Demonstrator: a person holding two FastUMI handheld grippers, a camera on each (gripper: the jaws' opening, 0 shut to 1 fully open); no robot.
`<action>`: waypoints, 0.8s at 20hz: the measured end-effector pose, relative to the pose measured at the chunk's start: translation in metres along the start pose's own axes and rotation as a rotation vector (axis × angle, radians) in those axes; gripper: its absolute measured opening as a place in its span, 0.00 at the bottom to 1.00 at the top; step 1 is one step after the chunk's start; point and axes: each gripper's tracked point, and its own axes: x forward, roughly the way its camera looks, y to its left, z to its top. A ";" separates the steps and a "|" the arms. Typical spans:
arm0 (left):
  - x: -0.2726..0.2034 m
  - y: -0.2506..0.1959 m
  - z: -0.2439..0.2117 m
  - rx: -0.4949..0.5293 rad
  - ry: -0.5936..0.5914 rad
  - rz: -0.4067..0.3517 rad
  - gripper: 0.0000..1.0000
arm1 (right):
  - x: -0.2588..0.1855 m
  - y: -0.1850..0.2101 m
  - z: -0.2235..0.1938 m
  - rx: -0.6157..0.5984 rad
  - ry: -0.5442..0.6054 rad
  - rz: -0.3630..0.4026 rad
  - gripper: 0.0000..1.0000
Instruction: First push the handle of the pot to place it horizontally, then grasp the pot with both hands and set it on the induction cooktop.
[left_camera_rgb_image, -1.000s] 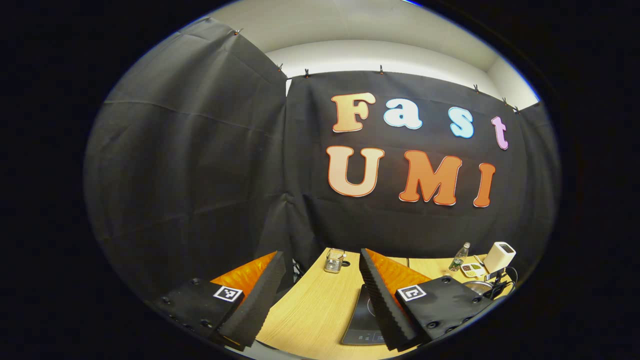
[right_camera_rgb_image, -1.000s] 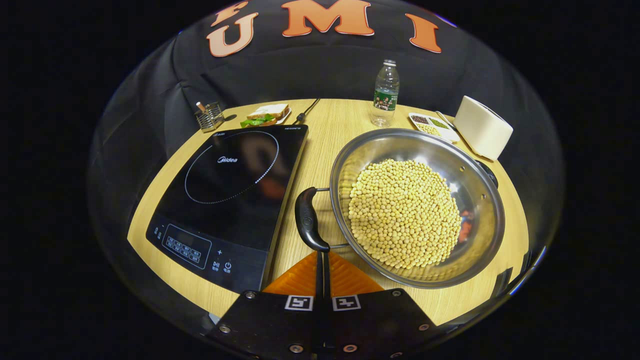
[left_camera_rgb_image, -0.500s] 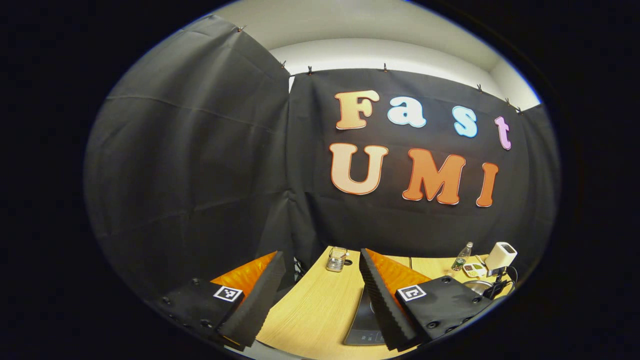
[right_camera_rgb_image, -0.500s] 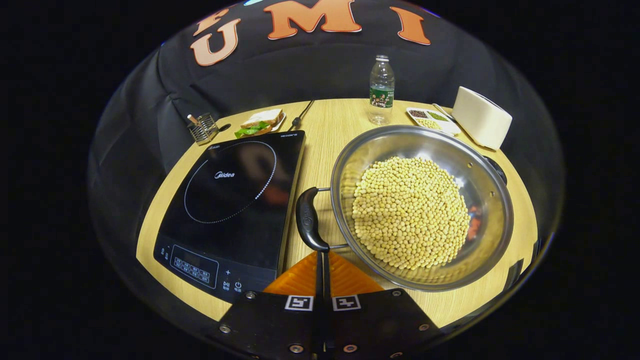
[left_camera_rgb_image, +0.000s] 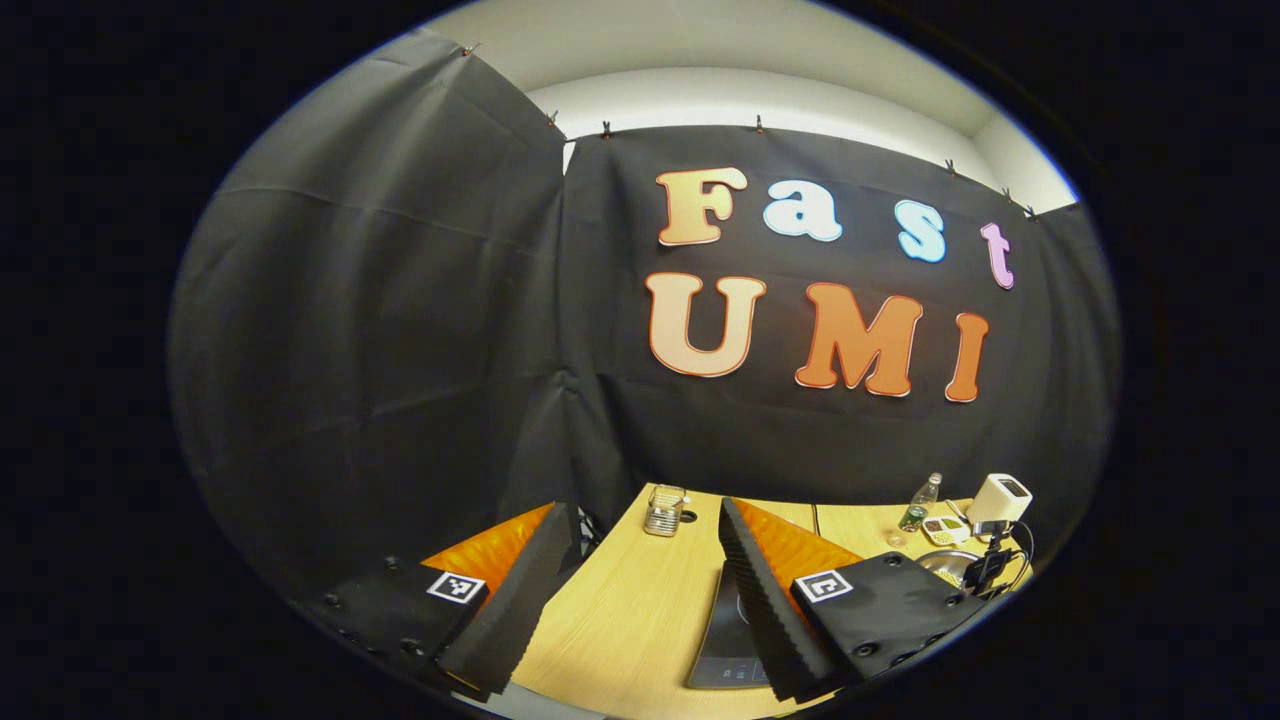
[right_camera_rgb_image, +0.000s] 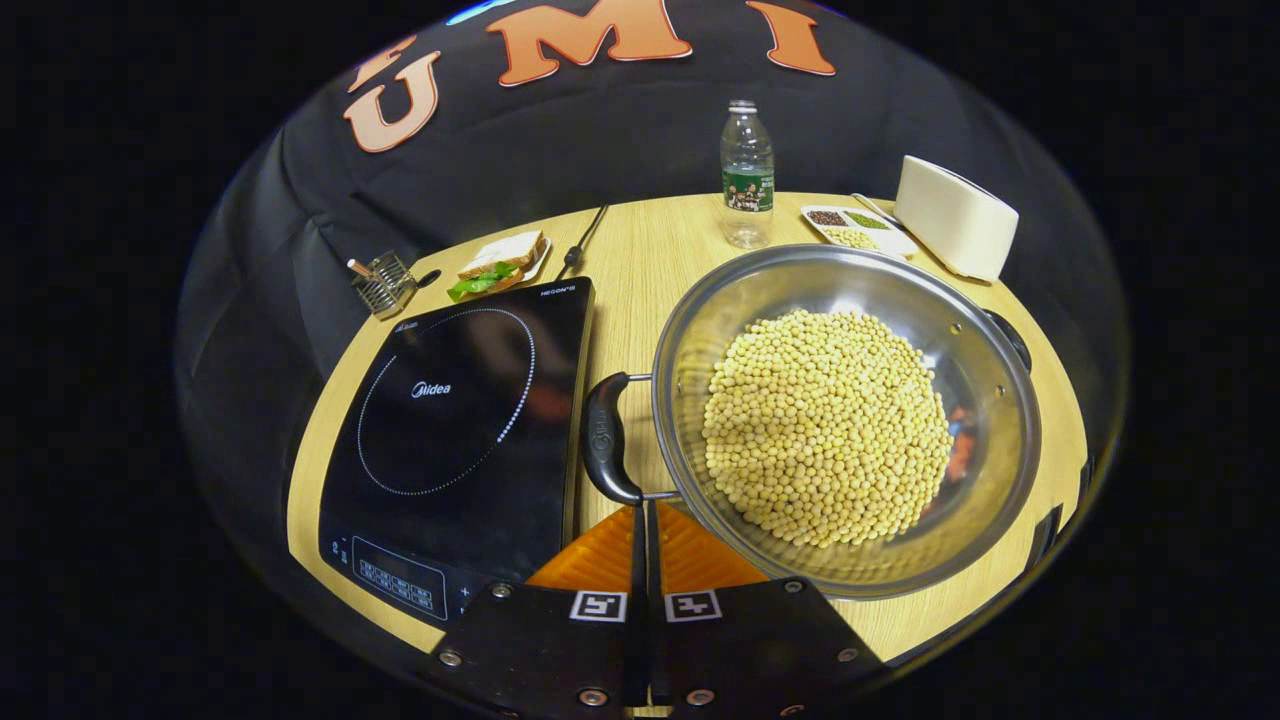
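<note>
The right claw (right_camera_rgb_image: 643, 515), pressed together to push, sat at six o'clock of the steel pot's (right_camera_rgb_image: 990, 400) black handle (right_camera_rgb_image: 603, 440); the left claw (left_camera_rgb_image: 640, 585) hung spread.

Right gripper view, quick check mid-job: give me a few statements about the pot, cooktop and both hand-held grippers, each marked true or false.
1. The pot sits on the cooktop. False: it stands on the table, beside the cooktop.
2. The pot holds pale beans. True.
3. The right hand-held gripper is wide open. False: its fingers are closed together, tips just by the pot handle.
4. The left hand-held gripper is open and holds nothing. True.
5. A water bottle stands behind the pot. True.
</note>
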 end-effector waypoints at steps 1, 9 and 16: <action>0.003 -0.009 -0.006 0.005 0.011 -0.018 0.97 | -0.004 0.008 -0.008 0.002 0.040 0.050 0.00; 0.038 -0.152 -0.073 -0.032 0.172 -0.287 0.97 | -0.069 -0.010 -0.012 -0.030 0.053 0.267 0.21; 0.043 -0.286 -0.156 -0.022 0.371 -0.445 0.98 | -0.079 -0.112 0.040 0.014 -0.060 0.148 0.76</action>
